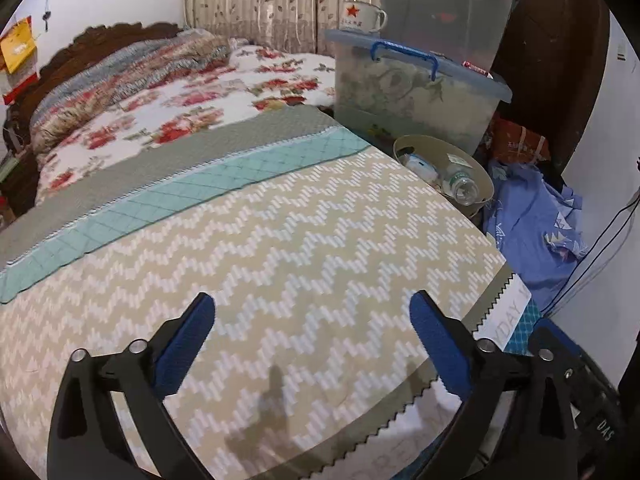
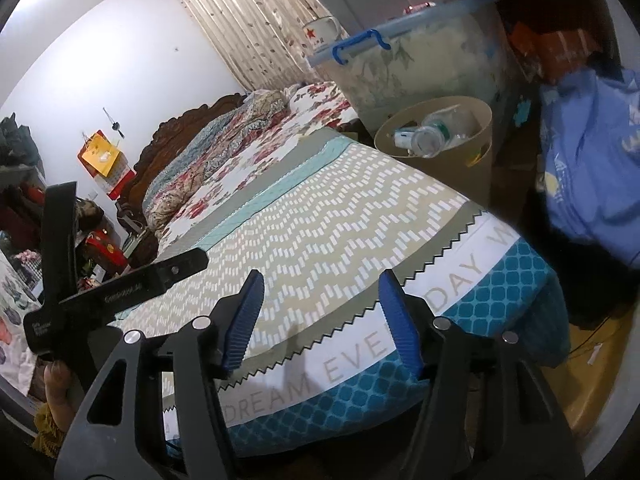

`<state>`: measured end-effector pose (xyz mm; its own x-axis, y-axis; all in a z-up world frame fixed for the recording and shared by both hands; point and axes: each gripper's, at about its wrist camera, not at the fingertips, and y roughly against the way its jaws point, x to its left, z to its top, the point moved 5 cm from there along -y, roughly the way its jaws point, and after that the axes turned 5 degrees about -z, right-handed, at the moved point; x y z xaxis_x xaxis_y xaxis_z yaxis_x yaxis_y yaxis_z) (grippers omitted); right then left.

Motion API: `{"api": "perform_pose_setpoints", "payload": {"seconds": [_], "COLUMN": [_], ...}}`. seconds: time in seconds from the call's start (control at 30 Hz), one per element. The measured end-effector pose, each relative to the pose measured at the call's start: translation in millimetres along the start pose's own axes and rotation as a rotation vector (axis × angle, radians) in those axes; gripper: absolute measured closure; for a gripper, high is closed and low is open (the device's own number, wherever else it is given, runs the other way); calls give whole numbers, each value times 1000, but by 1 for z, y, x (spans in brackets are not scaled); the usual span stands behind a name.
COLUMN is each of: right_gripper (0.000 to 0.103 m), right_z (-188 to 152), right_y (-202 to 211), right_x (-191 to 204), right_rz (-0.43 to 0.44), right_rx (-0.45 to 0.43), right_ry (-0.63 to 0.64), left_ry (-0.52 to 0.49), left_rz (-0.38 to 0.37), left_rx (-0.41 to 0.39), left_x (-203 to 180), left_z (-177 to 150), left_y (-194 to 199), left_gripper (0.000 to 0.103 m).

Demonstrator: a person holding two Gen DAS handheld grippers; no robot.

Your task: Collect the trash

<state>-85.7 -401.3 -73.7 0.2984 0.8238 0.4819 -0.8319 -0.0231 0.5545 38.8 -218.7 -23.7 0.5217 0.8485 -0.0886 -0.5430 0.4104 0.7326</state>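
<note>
The round tan waste bin point(image 1: 476, 184) stands on the floor just beside the far corner of the bed point(image 1: 280, 248), under the translucent blue-lidded storage box point(image 1: 416, 96). Inside the bin lie a clear plastic bottle point(image 1: 464, 189) and a white wrapper point(image 1: 418, 167). Both tools hang above the bed's zigzag-patterned beige cover, well short of the bin: the left tool point(image 1: 312, 322) spread wide and empty, the right tool point(image 2: 320, 296) also spread, gripping nothing. Crumpled blue cloth point(image 1: 536, 216) lies beside the bin.
</note>
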Motion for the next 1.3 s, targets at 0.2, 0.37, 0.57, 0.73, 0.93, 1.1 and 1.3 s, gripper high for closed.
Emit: {"api": "perform_pose_setpoints", "payload": {"seconds": [0.2, 0.37, 0.57, 0.73, 0.93, 1.1, 1.3], "right_gripper": [39, 37, 30, 22, 19, 17, 15], "right_z": [0, 3, 7, 8, 10, 12, 11], "right_y": [8, 18, 28, 32, 40, 49, 50], "right_x": [14, 26, 35, 42, 47, 52, 57], "right_rz": [-20, -26, -23, -19, -15, 0, 4], "right_rx": [-28, -61, -92, -112, -128, -147, -148], "right_ry": [20, 40, 42, 43, 45, 46, 61], "left_ry": [-31, -47, -53, -37, -30, -43, -37], "left_rz": [49, 78, 85, 107, 129, 150, 165], "left_rx": [-46, -70, -70, -84, -98, -96, -83], "left_x": [8, 11, 10, 14, 15, 14, 14], "left_z": [-12, -19, -26, -28, -30, -32, -35], "left_y": [26, 41, 51, 59, 65, 67, 68], "left_gripper": [9, 9, 9, 9, 9, 9, 9]}}
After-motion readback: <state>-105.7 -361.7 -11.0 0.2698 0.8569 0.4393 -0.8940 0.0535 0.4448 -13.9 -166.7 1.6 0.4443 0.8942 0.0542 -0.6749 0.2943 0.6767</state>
